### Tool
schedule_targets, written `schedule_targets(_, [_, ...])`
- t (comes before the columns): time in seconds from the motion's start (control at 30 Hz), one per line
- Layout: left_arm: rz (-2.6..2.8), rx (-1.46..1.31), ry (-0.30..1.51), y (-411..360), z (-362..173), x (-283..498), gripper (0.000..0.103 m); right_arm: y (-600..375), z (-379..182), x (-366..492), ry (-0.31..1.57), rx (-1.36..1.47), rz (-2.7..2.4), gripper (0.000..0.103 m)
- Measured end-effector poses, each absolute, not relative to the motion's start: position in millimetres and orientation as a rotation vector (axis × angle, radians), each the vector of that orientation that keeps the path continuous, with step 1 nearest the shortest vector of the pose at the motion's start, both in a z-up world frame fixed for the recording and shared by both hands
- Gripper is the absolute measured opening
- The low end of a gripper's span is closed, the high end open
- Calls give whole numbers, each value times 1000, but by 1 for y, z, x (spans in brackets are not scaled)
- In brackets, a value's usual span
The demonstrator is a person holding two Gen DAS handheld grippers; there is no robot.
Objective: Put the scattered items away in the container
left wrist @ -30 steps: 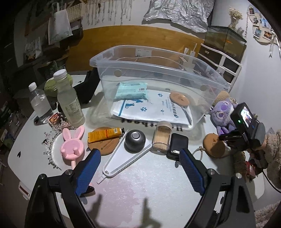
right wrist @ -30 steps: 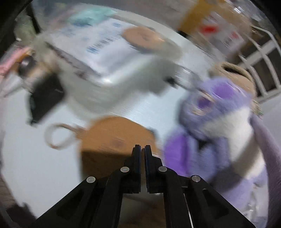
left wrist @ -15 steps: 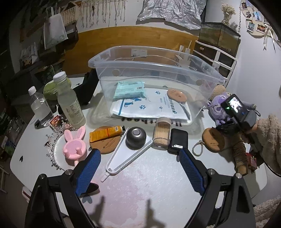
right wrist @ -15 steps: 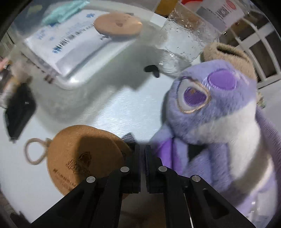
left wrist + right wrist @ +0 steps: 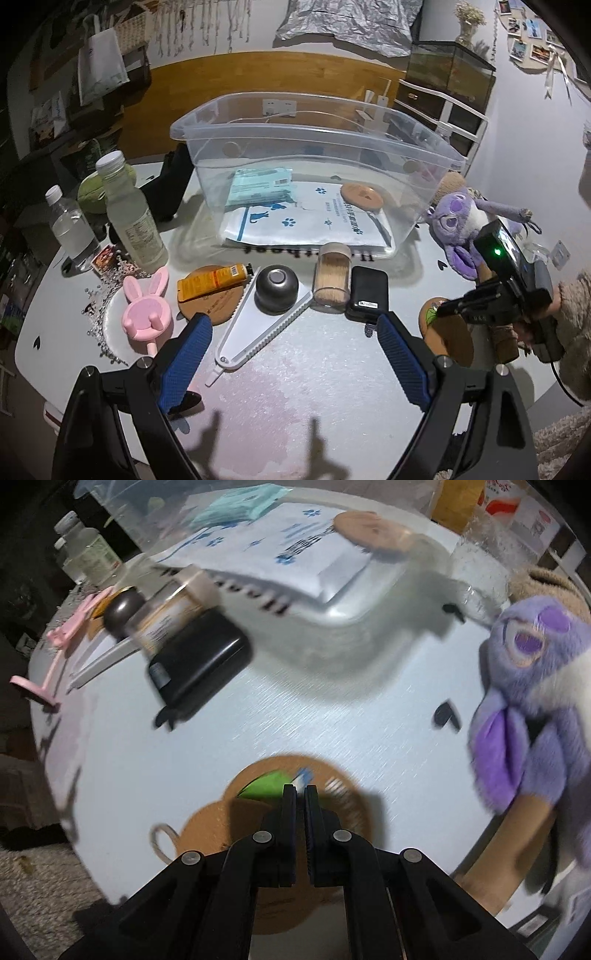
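A clear plastic bin (image 5: 373, 147) stands at the back of the white table; it holds a teal pack, a white paw-print bag and a cork disc (image 5: 362, 196). In front lie a pink bunny brush (image 5: 146, 312), an orange tube (image 5: 212, 282), a dark round bowl (image 5: 277, 286), a jar of sticks (image 5: 331, 277) and a black box (image 5: 367, 293). My left gripper (image 5: 293, 356) is open and empty above the table's front. My right gripper (image 5: 300, 794) is shut, empty, and hovers over cork coasters (image 5: 280, 805), which also show in the left wrist view (image 5: 448, 334). A purple plush (image 5: 532, 701) lies to its right.
Two bottles (image 5: 129, 218) and a green ball stand at the left. A bead string and a small card lie near the brush. A white triangular tool (image 5: 255, 334) lies under the bowl. A brown plush sits behind the purple one. The table edge is close at the right.
My right gripper has swung left from the purple plush and pulled back; it now sits over the cork coasters, and a green mark shows there. My left gripper has barely moved.
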State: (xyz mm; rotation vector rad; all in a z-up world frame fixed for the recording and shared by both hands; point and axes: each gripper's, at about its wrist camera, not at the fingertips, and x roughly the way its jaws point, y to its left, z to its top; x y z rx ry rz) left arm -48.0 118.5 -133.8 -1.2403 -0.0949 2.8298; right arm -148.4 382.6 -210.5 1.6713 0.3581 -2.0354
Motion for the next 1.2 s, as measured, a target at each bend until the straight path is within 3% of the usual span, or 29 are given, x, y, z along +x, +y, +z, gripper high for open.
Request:
schedule_targets(0.47, [2634,-1199,49,145,-148,-66,90,438,-213,-81,55,1784,-2303,6])
schedule_targets(0.87, [2499,-1225,390,146,-209,-72,90,327,-230,-83,69,1684,-2247,6])
schedule_targets(1.2, [2401,-1087,738,154,-239,-89,90,299,-237,-77,-65,1688,-2266,6])
